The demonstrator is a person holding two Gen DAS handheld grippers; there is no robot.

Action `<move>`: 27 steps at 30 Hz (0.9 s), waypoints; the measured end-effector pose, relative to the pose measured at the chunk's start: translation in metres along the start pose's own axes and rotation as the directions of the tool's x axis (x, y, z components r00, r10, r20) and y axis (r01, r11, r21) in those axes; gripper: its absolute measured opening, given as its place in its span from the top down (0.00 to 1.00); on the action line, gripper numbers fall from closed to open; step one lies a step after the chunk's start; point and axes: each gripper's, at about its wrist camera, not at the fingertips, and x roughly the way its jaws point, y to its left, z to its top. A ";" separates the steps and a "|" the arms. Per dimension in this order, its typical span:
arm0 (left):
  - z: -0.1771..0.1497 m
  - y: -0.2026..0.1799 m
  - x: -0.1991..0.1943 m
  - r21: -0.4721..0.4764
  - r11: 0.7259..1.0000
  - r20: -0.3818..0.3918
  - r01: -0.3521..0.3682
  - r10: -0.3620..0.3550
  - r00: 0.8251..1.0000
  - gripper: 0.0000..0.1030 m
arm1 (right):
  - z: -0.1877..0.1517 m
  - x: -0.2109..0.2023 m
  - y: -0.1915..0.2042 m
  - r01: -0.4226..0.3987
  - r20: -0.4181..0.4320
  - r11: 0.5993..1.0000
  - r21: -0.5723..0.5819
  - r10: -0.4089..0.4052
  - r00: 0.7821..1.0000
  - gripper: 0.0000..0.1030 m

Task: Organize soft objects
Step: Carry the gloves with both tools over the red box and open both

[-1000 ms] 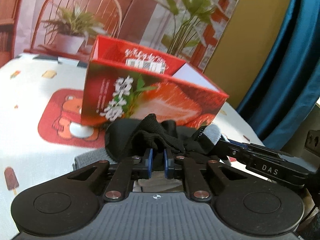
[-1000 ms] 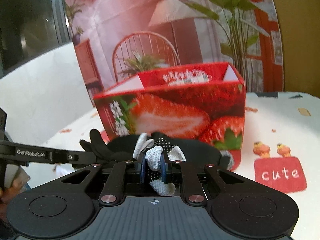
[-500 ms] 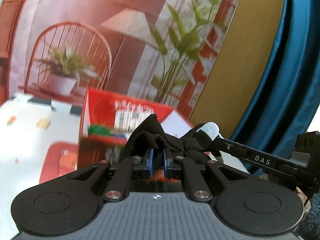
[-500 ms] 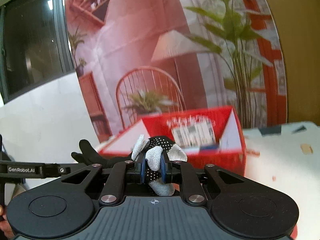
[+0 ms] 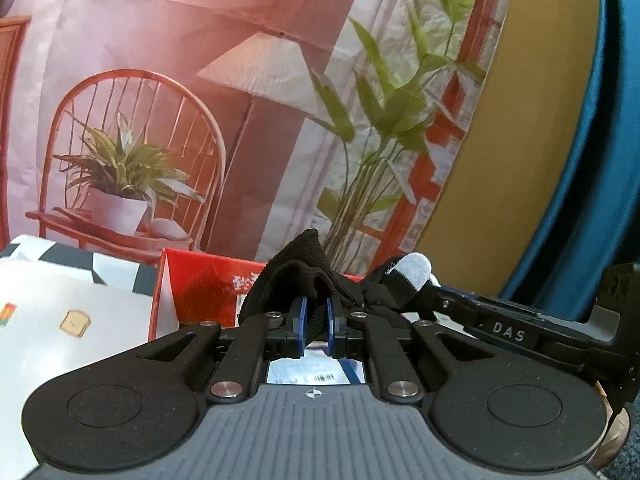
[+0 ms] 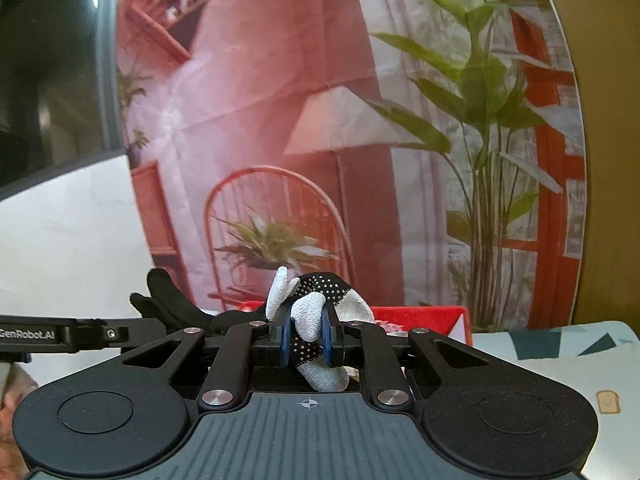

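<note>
Backdrop; "DAS" on right gripper (image 5: 472, 312)

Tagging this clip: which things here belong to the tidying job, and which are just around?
In the job:
black glove, held by left gripper and right gripper
red box

Just around:
printed backdrop
patterned tablecloth
blue curtain

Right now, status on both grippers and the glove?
Left gripper shut on black glove. Right gripper shut on same glove. Red box below, nothing blocking.
</note>
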 end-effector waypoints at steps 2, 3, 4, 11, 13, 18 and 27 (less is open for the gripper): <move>0.004 0.002 0.017 0.014 1.000 -0.025 -0.013 0.013 1.000 0.89 | 0.000 0.018 -0.007 0.023 -0.021 1.000 0.013 -0.023 1.000 0.87; 0.004 0.003 0.025 0.019 1.000 -0.041 -0.024 0.025 0.999 0.89 | -0.002 0.025 -0.010 0.033 -0.031 0.999 0.017 -0.033 0.999 0.87; 0.005 0.006 0.033 0.022 0.999 -0.057 -0.032 0.033 0.998 0.89 | -0.004 0.033 -0.013 0.044 -0.042 0.999 0.021 -0.044 0.998 0.87; -0.004 0.020 0.078 0.038 0.995 -0.167 -0.092 0.097 0.981 0.89 | -0.020 0.080 -0.036 0.093 -0.184 0.994 0.063 -0.080 0.980 0.86; -0.007 0.022 0.086 0.064 0.993 -0.188 -0.103 0.113 0.976 0.89 | -0.025 0.087 -0.039 0.097 -0.217 0.993 0.063 -0.081 0.973 0.85; -0.012 0.025 0.097 0.102 0.988 -0.215 -0.120 0.140 0.967 0.89 | -0.034 0.096 -0.042 0.114 -0.275 0.991 0.066 -0.092 0.957 0.80; -0.014 0.015 0.076 0.126 0.984 -0.206 -0.125 0.149 0.967 0.82 | -0.035 0.072 -0.040 0.099 -0.254 0.994 0.055 -0.082 0.964 0.76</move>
